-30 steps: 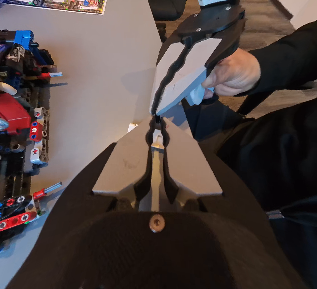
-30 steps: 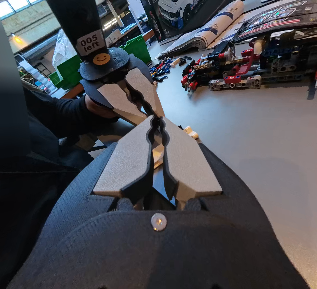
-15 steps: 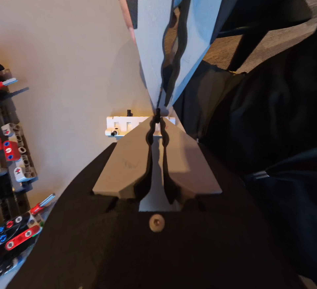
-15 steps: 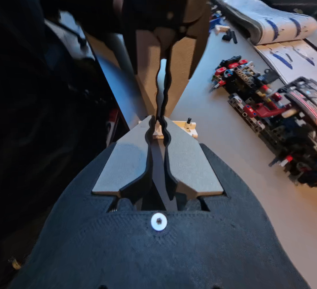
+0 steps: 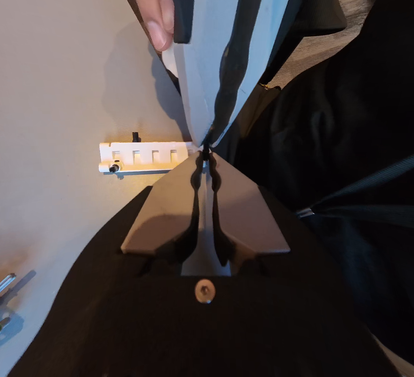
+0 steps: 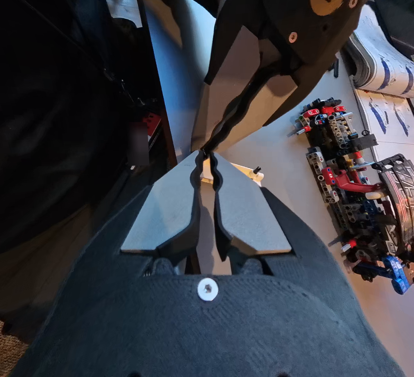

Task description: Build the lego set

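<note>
Left gripper (image 5: 205,156) and right gripper (image 6: 205,155) meet tip to tip, jaws nearly closed; both pinch one small black pin.

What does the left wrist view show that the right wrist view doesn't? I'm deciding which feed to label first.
Only the left wrist view shows the white beam's row of square holes and a person's fingers on the other gripper's handle. Only the right wrist view shows the partly built car and the open booklet. Both show the left gripper and right gripper meeting tip to tip on a small black piece, with the grey table beneath.
</note>
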Demonstrator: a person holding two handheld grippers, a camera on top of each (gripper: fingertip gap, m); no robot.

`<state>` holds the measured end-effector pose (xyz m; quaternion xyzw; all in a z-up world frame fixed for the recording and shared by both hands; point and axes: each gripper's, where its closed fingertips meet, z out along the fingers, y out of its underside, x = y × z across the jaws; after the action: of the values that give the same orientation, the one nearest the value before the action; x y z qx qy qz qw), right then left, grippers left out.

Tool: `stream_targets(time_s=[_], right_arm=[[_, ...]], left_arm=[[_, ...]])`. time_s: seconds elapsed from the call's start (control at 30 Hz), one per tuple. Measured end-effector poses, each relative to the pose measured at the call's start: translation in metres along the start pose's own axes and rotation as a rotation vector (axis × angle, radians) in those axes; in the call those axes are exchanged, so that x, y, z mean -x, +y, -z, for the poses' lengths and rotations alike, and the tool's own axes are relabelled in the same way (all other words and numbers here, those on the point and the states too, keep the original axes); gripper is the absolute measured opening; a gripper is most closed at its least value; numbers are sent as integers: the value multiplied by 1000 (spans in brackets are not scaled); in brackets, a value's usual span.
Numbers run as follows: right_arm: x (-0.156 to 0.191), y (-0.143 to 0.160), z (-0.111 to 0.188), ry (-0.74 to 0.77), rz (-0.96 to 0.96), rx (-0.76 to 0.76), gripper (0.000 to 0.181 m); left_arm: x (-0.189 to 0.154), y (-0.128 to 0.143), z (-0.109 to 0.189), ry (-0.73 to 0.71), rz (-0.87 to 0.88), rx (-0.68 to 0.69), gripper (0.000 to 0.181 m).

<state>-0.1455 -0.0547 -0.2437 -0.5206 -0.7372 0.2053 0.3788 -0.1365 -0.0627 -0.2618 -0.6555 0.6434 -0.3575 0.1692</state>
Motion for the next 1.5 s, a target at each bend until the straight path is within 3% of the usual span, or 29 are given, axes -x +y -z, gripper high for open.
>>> stream_targets(time_s=[0.43, 0.5, 0.6, 0.83, 1.0, 1.5], right_arm=[[6, 2, -3, -39, 0, 15, 2], [2, 5, -3, -21, -44, 14, 2], [-6, 13, -3, 2, -188, -9, 2], [-19, 15, 1, 11, -503, -139, 2], [-27, 16, 8, 9, -658, -231, 1], [-25, 21, 4, 55, -564, -210, 1]], left_arm=[[-4, -2, -1, 59, 47, -27, 1], [2, -3, 0, 14, 41, -47, 3], [16, -5, 8, -99, 13, -87, 21], [31, -8, 15, -329, -129, -113, 25], [34, -10, 13, -418, -216, -84, 16], [34, -15, 9, -388, -174, -138, 2]])
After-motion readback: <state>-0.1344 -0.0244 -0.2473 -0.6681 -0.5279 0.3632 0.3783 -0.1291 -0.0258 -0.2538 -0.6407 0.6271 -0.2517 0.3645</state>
